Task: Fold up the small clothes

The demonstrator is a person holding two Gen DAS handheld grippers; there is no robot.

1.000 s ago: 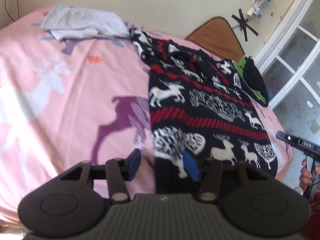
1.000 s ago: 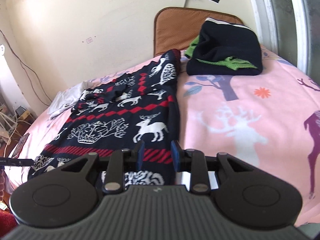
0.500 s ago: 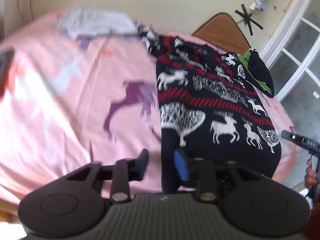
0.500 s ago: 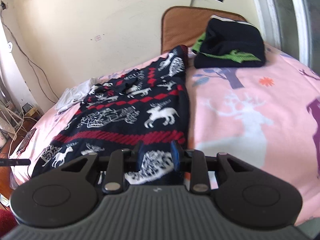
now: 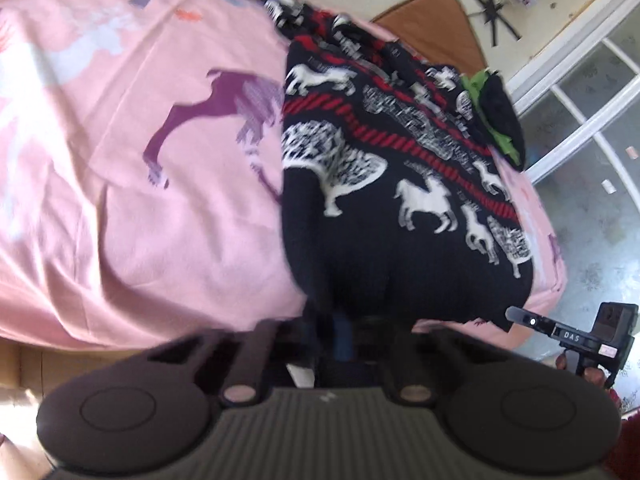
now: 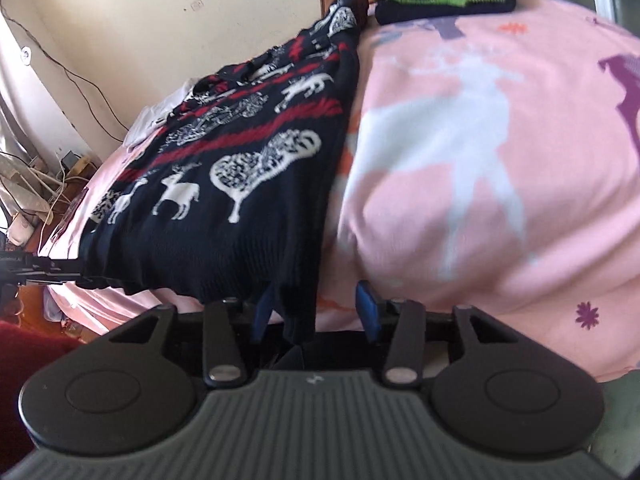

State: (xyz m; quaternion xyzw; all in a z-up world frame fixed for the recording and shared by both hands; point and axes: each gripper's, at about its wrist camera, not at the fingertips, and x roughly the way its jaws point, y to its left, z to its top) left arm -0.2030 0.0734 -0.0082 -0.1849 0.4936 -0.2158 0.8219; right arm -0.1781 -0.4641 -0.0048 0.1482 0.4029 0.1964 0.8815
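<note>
Sweater (image 5: 380, 208), dark with reindeer pattern, is laid flat on the pink bedsheet (image 5: 120, 200); in left wrist view its near hem corner is pinched by the closed left gripper (image 5: 332, 332). In right wrist view the other hem corner (image 6: 296, 312) hangs between the parted pads of the right gripper (image 6: 316, 312), not clamped.

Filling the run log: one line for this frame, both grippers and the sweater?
left gripper: just closed on reindeer sweater hem | right gripper: open, hem corner between pads, not pinched | sweater: flat on pink bed

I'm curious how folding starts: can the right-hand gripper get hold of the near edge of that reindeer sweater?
Probably yes. The right gripper is open with the sweater hem hanging between its fingers, nothing blocking.
</note>
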